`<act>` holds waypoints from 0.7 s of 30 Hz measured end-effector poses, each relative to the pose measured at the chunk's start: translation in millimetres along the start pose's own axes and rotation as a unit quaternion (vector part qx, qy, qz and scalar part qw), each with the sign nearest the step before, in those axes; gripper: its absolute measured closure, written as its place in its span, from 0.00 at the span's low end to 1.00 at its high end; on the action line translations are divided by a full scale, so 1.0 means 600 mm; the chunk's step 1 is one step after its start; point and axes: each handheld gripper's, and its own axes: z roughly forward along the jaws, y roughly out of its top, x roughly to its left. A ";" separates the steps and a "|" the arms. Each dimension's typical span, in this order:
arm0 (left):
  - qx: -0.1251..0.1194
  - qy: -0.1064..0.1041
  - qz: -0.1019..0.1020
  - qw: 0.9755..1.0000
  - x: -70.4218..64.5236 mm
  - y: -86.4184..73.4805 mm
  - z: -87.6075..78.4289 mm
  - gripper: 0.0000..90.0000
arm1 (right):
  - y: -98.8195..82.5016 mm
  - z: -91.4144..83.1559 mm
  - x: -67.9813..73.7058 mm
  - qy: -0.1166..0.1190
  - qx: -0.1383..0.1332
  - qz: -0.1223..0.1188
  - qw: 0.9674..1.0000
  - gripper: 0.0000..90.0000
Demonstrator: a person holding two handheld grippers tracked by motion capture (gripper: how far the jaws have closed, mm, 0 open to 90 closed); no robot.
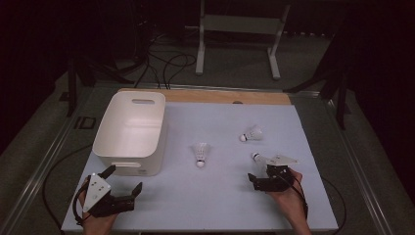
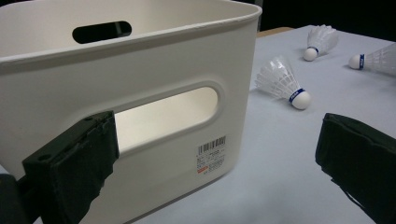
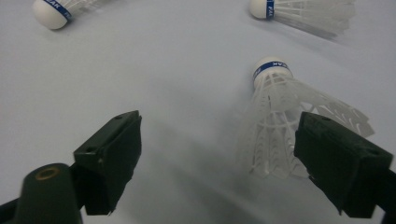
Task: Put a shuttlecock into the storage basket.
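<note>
Nothing is packed away yet, as far as I can judge: the white bin [image 1: 129, 132] looks empty from above, and all three shuttlecocks lie out on the pale blue mat [image 1: 215, 205]. My right gripper [image 1: 258, 178] is at the nearest shuttlecock [image 3: 285, 116], which lies on its side at the mat's right with its cork pointing away from me; my jaws stand wide on either side of its feather skirt, the right one just beside the feathers, and neither presses on them yet. The middle shuttlecock [image 1: 201, 154] lies near the bin, and the far shuttlecock [image 1: 251, 133] lies beyond it to the right. My left gripper [image 1: 123, 183] waits with its jaws spread and holding nothing, just beside the bin's near wall. So I judge the first pickup is only beginning, with all three left to carry over.
</note>
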 end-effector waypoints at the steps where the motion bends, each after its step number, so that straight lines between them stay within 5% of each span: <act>1: 0.000 0.001 -0.001 1.000 0.000 0.000 0.000 0.00 | 0.001 0.001 0.000 -0.001 0.002 0.002 1.000 0.20; 21: 0.000 0.003 0.000 1.000 0.001 0.000 -0.002 0.00 | 0.008 0.019 -0.009 -0.026 0.015 0.014 0.999 0.71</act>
